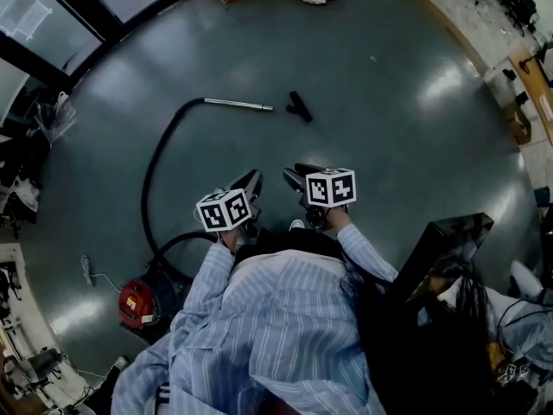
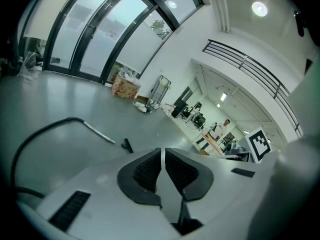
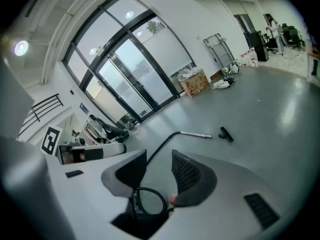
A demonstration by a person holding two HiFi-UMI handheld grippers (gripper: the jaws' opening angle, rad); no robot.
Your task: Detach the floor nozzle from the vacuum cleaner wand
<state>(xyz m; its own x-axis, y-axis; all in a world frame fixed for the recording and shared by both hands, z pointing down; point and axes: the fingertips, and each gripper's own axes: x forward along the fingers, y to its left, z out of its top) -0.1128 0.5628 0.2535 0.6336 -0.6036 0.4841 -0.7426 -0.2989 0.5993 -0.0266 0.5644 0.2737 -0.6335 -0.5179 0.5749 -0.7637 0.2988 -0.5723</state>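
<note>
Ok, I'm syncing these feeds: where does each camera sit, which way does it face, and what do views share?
Head view: on the person's head, facing steeply down at the floor; striped shirt, left claw and right claw show.
Left gripper view: on the left claw, facing along its shut, empty jaws toward the windows.
Right gripper view: on the right claw, facing along its open, empty jaws toward the windows.
Shared: all three show wand and nozzle lying apart.
</note>
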